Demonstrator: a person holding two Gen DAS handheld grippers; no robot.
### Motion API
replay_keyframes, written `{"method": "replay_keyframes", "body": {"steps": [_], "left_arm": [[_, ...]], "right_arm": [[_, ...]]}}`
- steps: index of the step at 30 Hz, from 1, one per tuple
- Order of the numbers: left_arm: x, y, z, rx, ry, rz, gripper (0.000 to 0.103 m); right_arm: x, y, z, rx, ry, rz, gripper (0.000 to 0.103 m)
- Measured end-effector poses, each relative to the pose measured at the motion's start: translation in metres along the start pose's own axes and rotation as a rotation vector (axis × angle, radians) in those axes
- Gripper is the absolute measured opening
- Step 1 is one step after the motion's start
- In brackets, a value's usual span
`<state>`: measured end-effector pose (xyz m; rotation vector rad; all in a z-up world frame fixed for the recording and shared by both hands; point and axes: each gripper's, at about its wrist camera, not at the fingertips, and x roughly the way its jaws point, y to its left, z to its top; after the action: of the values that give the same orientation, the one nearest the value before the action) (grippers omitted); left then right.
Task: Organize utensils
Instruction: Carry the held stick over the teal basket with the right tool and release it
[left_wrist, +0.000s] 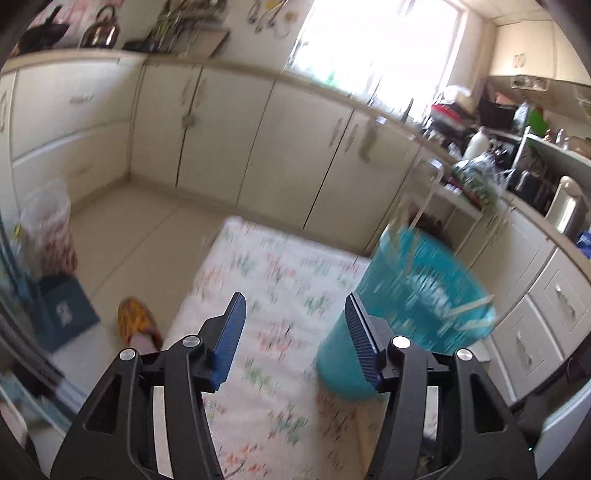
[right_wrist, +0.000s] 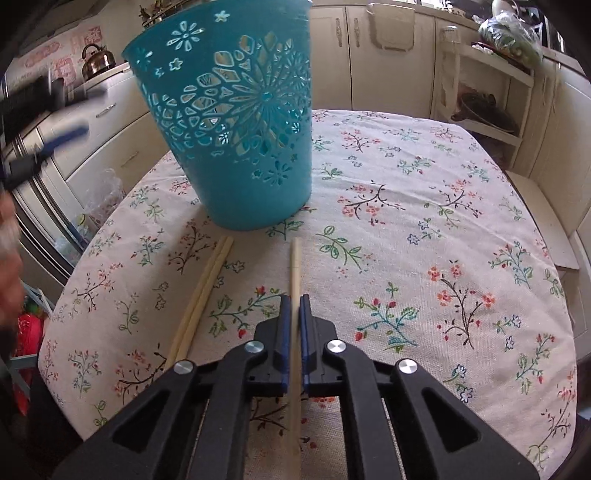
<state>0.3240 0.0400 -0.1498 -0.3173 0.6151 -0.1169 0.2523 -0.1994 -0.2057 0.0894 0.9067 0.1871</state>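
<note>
A teal cut-out utensil holder (right_wrist: 236, 122) stands upright on the floral tablecloth (right_wrist: 424, 229). My right gripper (right_wrist: 294, 301) is shut on one wooden chopstick (right_wrist: 295, 266), which points toward the holder's base. Two more chopsticks (right_wrist: 203, 295) lie side by side on the cloth to its left. In the left wrist view my left gripper (left_wrist: 295, 306) is open and empty above the table, with the blurred holder (left_wrist: 413, 295) just right of its right finger; chopstick ends (left_wrist: 469, 314) stick out of the holder. The left gripper also shows blurred at the far left of the right wrist view (right_wrist: 55, 136).
Cream kitchen cabinets (left_wrist: 258, 129) run behind the table. A white shelf rack (right_wrist: 480, 92) stands at the table's far right. A kettle (right_wrist: 96, 57) sits on the counter at the left. Bags and a slipper (left_wrist: 136, 321) lie on the floor.
</note>
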Motion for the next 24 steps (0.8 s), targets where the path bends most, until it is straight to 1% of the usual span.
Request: {"method": "replay_keyframes", "body": {"steps": [1,3,6,7,8,10,11,14,16,18,20,21,22,24], "left_arm": [[0.007,0.006,-0.011,-0.009,0.029,0.007,0.054],[0.018,0.018,-0.032,-0.032,0.089,0.02,0.054],[0.031,0.03,-0.053,-0.046,0.145,0.039,0.054],[0.034,0.03,-0.054,-0.053,0.157,0.04,0.054],[0.033,0.031,-0.054,-0.057,0.149,0.031,0.055],[0.032,0.029,-0.053,-0.04,0.128,0.04,0.061],[0.034,0.027,-0.054,-0.035,0.134,0.042,0.061],[0.039,0.024,-0.053,-0.024,0.148,0.034,0.061],[0.039,0.022,-0.054,-0.031,0.154,0.031,0.061],[0.04,0.025,-0.053,-0.048,0.153,0.025,0.061],[0.04,0.028,-0.053,-0.07,0.15,0.016,0.061],[0.039,0.03,-0.053,-0.079,0.147,0.013,0.061],[0.04,0.03,-0.053,-0.083,0.145,0.01,0.061],[0.04,0.031,-0.053,-0.085,0.145,0.002,0.061]], "right_arm": [[-0.002,-0.006,-0.001,0.03,0.003,0.019,0.006],[-0.014,-0.02,-0.004,0.1,-0.011,0.094,0.005],[-0.049,-0.029,-0.001,0.152,-0.097,0.191,0.006],[-0.067,-0.031,0.004,0.174,-0.141,0.24,0.006],[-0.079,-0.031,0.01,0.186,-0.176,0.273,0.006],[-0.109,-0.03,0.03,0.209,-0.269,0.351,0.006],[-0.119,-0.028,0.041,0.213,-0.307,0.38,0.006],[-0.146,-0.013,0.089,0.193,-0.45,0.435,0.006],[-0.153,0.0,0.124,0.183,-0.537,0.449,0.006],[-0.147,0.014,0.156,0.172,-0.614,0.425,0.006],[-0.134,0.022,0.177,0.172,-0.637,0.403,0.006],[-0.121,0.027,0.19,0.175,-0.641,0.371,0.006],[-0.112,0.029,0.195,0.173,-0.645,0.345,0.006],[-0.09,0.032,0.205,0.161,-0.624,0.291,0.006]]}}
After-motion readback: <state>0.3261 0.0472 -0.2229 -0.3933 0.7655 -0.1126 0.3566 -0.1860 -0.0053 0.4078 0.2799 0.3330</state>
